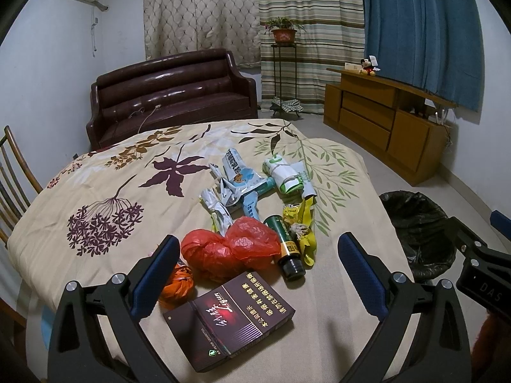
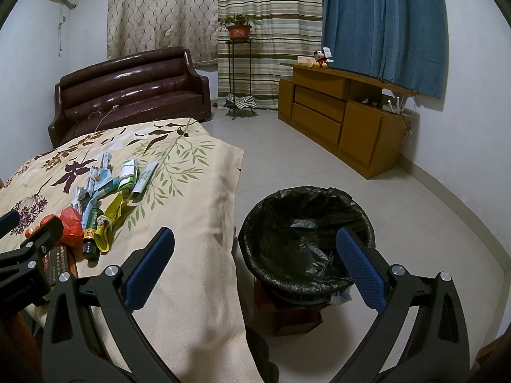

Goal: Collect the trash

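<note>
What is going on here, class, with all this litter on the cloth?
A person is clearing trash from a table covered with a cream floral cloth. The left hand-held gripper hangs open over a dark maroon cigarette box, beside a crumpled red plastic bag and a small green bottle. The right hand-held gripper is open and empty above the round bin with a black liner. Nothing is gripped yet.

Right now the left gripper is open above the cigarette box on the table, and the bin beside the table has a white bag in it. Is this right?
Not quite: the bag lining the bin is black, not white, as the right wrist view shows. The rest holds: the left gripper is open above the cigarette box on the table, and the bin stands beside it.
</note>
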`<state>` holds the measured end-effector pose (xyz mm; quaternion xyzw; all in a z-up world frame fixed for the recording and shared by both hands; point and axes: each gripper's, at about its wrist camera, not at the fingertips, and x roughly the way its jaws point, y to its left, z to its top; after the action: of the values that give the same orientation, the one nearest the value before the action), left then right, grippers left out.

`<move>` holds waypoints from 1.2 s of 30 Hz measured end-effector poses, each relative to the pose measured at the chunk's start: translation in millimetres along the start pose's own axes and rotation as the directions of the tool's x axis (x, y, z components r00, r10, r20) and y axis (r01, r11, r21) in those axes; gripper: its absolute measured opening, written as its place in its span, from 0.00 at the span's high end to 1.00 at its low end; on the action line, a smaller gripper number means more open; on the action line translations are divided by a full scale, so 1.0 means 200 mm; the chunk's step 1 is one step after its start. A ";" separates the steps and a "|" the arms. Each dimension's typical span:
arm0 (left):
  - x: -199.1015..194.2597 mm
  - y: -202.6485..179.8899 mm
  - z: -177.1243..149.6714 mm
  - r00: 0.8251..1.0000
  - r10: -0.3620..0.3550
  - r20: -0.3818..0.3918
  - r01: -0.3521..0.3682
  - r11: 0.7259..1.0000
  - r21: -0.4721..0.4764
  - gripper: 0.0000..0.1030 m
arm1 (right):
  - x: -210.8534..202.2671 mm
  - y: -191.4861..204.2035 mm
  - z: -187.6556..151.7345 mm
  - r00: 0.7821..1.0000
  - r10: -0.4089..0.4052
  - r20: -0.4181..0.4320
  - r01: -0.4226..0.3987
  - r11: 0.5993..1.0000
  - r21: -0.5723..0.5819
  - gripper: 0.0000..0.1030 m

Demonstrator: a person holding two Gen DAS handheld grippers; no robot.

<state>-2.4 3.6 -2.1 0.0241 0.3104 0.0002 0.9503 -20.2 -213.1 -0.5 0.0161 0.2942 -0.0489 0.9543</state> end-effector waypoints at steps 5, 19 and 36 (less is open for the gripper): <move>0.00 0.00 0.00 1.000 0.000 0.000 0.000 1.000 -0.001 0.06 | 0.00 0.00 0.00 1.000 0.000 0.000 0.000 1.000 0.001 0.04; 0.00 0.00 0.00 1.000 0.000 0.001 0.000 1.000 0.000 0.06 | 0.00 0.00 0.00 1.000 0.000 -0.001 0.000 1.000 0.001 0.04; 0.00 0.00 0.00 1.000 -0.004 -0.002 0.004 1.000 0.002 0.06 | 0.01 0.01 0.00 1.000 0.001 -0.005 -0.001 1.000 -0.001 0.04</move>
<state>-2.6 3.6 -2.4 0.0244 0.3115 -0.0020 0.9499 -18.8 -211.1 -1.8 0.0160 0.2967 -0.0482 0.9536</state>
